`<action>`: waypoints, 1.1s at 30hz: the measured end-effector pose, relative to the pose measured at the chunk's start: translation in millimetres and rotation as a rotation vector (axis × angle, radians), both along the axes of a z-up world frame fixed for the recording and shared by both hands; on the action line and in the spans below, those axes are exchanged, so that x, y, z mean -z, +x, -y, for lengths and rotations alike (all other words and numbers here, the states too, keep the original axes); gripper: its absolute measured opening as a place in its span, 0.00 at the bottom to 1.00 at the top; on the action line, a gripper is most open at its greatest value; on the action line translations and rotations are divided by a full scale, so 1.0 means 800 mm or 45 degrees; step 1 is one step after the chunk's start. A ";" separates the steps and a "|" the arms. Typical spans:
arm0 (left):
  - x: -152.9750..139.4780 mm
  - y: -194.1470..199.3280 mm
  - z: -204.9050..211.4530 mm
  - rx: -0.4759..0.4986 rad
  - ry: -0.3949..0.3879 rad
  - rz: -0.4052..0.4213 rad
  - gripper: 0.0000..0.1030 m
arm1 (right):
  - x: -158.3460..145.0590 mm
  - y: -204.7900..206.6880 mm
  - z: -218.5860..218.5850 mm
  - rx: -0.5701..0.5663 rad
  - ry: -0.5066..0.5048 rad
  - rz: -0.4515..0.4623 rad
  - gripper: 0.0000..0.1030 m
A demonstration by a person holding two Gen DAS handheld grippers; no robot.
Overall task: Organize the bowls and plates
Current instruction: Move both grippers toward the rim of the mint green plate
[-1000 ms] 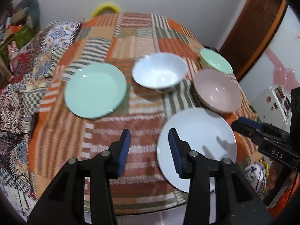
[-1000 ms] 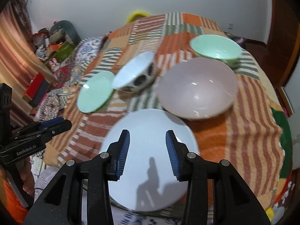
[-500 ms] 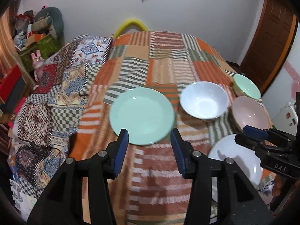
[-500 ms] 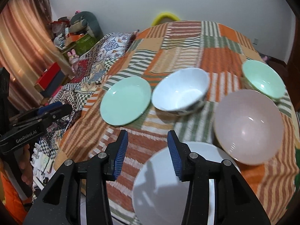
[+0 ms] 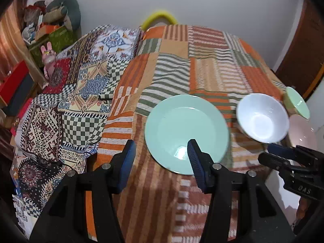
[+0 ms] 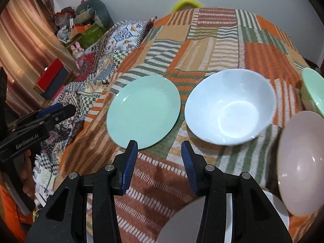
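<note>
A mint-green plate (image 5: 186, 131) lies on the patchwork cloth; it also shows in the right wrist view (image 6: 143, 109). To its right stands a white bowl (image 5: 263, 117), also in the right wrist view (image 6: 230, 105), then a pink bowl (image 6: 301, 162) and a small green bowl (image 6: 313, 89). A white plate (image 6: 277, 208) lies at the near edge under my right gripper. My left gripper (image 5: 161, 151) is open and empty, its right finger over the green plate's near rim. My right gripper (image 6: 159, 151) is open and empty, just short of the green plate and the white bowl.
The round table's striped orange and green cloth (image 5: 202, 66) stretches back to the wall. A bed with patterned quilts (image 5: 60, 109) lies to the left, with boxes and soft toys (image 5: 50, 20) beyond it. A brown door (image 5: 303, 46) stands at the right.
Both grippers have swung left and forward, from over the white plate toward the green plate. Both stay open. No dish has moved.
</note>
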State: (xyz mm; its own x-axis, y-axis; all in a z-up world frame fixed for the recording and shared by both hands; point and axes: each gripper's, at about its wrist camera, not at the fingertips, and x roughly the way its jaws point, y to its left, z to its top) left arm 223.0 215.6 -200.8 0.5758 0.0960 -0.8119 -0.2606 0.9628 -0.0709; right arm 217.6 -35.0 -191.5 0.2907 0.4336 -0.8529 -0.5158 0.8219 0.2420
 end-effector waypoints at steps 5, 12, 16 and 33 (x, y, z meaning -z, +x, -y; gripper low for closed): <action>0.036 0.031 -0.023 -0.013 -0.015 -0.052 0.51 | 0.024 0.016 -0.012 -0.004 -0.013 -0.047 0.40; 0.086 0.068 -0.046 -0.008 -0.045 -0.126 0.51 | 0.046 0.032 -0.022 -0.017 -0.056 -0.060 0.38; 0.107 0.081 -0.054 -0.007 -0.100 -0.145 0.51 | 0.050 0.035 -0.034 -0.038 -0.064 -0.045 0.38; 0.124 0.100 -0.061 0.020 -0.103 -0.119 0.48 | 0.081 0.051 -0.037 0.057 -0.066 -0.170 0.38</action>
State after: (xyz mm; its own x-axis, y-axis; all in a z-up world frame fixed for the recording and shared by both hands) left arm 303.2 264.2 -300.1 0.4979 0.0196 -0.8670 -0.2544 0.9590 -0.1244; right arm 258.8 -5.7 -255.9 0.1912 0.3768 -0.9063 -0.4447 0.8564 0.2622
